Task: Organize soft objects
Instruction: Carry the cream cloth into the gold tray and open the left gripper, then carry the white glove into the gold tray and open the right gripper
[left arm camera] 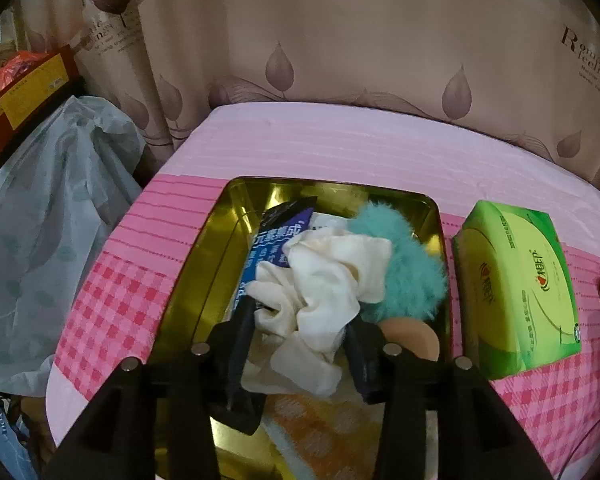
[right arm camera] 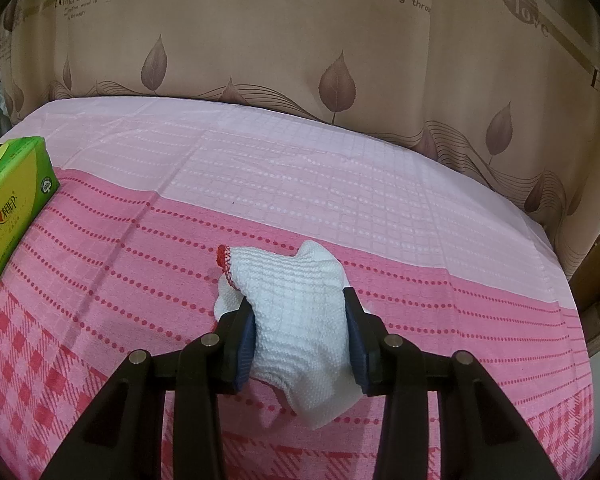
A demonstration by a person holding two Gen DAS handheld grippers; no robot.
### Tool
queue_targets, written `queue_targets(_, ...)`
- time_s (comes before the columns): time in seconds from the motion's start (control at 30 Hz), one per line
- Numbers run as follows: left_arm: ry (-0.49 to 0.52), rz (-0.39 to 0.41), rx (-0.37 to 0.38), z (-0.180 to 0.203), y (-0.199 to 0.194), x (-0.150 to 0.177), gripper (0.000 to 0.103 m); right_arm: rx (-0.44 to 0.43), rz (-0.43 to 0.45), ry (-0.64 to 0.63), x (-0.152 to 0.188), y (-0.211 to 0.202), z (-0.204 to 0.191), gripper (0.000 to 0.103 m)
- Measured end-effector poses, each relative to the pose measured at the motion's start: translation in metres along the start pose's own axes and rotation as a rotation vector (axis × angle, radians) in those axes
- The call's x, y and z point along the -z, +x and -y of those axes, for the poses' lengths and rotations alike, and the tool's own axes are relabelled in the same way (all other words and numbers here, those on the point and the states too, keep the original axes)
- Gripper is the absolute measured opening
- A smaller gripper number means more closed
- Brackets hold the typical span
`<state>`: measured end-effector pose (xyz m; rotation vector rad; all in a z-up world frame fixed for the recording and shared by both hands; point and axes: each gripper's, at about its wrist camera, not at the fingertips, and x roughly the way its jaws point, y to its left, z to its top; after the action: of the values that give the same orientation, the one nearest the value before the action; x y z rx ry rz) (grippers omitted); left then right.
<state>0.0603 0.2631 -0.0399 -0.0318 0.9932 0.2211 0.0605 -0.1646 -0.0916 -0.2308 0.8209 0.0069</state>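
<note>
L gripper over gold tin, center frame; jaws spread either side of cream cloth, pads look clear of it. Cloth lies in tin w/ teal puff, blue packet. Judged: drop-off step done here. R gripper pinching white knit cloth on pink table cover, lower center. Next: lift it, carry past green tissue pack to tin; limp cloth may sag or snag on rim.
</note>
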Motion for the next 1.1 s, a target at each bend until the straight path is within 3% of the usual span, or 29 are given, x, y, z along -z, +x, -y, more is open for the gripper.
queue_targets(1.1,-0.075,0.084,-0.055,0.000,-0.039,0.038,0.046,-0.004,-0.012,0.026,0.000,0.001,0.001,0.038)
